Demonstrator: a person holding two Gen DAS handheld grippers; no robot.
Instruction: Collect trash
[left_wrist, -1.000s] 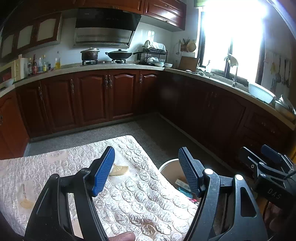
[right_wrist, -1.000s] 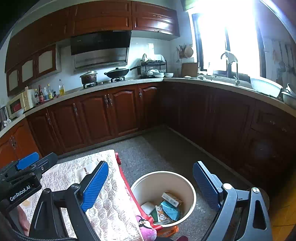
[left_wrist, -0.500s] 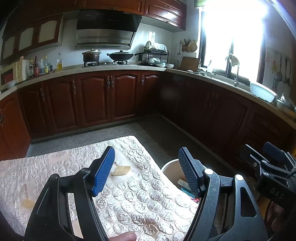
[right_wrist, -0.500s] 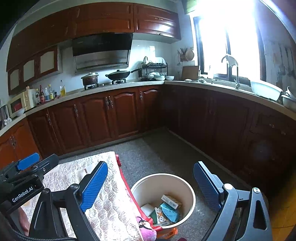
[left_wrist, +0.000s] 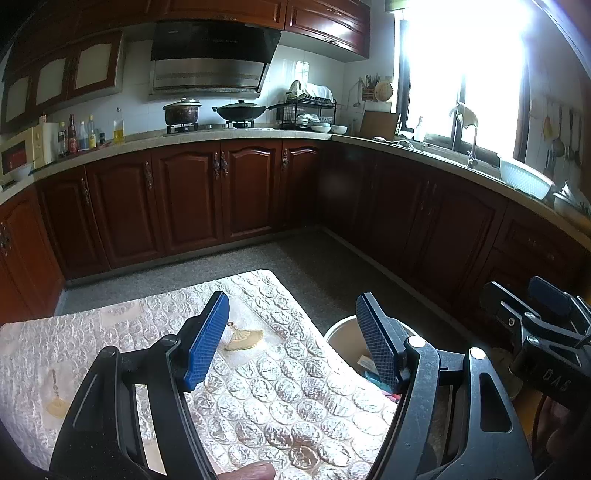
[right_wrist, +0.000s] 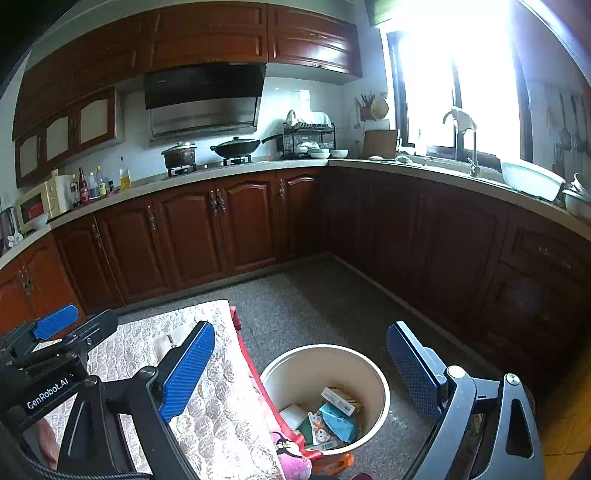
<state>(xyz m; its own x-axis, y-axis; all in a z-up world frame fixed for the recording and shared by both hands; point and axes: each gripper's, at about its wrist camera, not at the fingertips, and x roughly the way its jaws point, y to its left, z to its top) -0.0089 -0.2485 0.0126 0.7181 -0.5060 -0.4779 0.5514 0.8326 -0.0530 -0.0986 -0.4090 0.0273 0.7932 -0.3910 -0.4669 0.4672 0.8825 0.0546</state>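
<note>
A run of dark red cabinets (right_wrist: 236, 221) wrapped around the kitchen under a pale counter, with a bright window (right_wrist: 454, 81) above the sink on the right. On the stove stood a lidded pot (right_wrist: 180, 155) and a black wok (right_wrist: 240, 147) beneath the range hood (right_wrist: 203, 96). The grey floor (right_wrist: 317, 302) lay open in the middle.

In front of me stood the table (left_wrist: 288, 398), covered with a silvery, bubble-patterned cloth. Just beside its right edge, on the floor, sat the round cream trash bin (right_wrist: 380, 384). Inside it lay the trash (right_wrist: 334, 413): a small box, a teal wrapper, a white piece and other scraps piled together.

The left gripper (left_wrist: 291, 332) hung over the table's right part, its blue-padded fingers (left_wrist: 207, 339) spread apart with nothing between them. The right gripper (right_wrist: 301, 365) hung over the bin, its fingers (right_wrist: 186, 373) spread wide and likewise empty.

On the cloth, a small pale fan-shaped charm (left_wrist: 243, 338) lay near the left gripper's left finger, and another charm (left_wrist: 55, 404) lay toward the table's left side. A fingertip (left_wrist: 255, 470) showed at the bottom edge of the left wrist view.
</note>
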